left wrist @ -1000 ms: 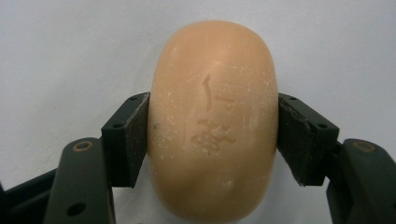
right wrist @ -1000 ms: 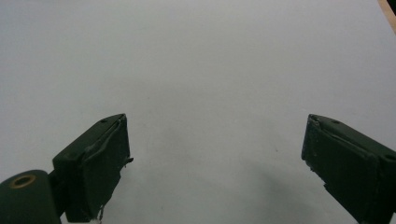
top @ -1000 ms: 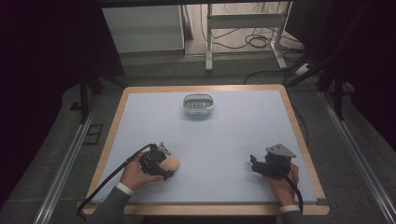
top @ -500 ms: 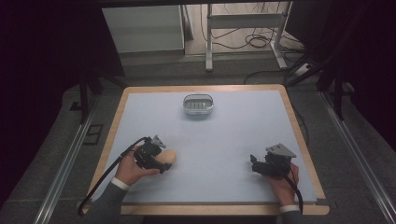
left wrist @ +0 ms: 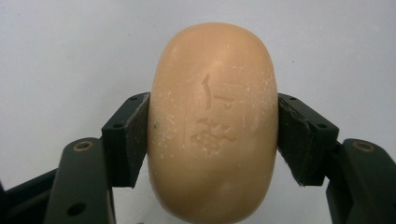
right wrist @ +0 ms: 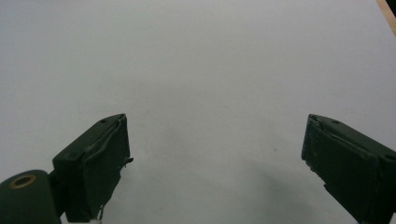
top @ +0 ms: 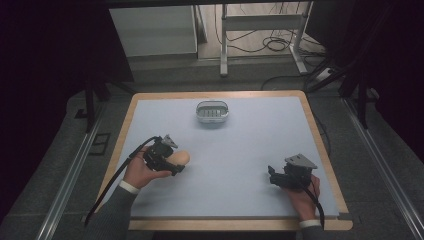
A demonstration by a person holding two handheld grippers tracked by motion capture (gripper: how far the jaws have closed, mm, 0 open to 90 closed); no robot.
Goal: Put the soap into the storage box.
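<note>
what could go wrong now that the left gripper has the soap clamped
1. The soap bar is rounded and smooth, and the left gripper pinches it only across its middle, so it might squirt out if squeezed harder.
2. The soap dish sits far across the table, so a long carry gives more chance to drop it.
3. The right gripper is open over bare table, too far off to catch a slip.

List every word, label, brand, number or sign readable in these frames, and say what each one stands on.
Soap bar, held between the jaws of the left gripper: stamped marks pressed into its face, like characters, too worn and shallow to read.
Soap dish at the far side of the table: no text visible.
Right gripper, jaws open: no label visible.
</note>
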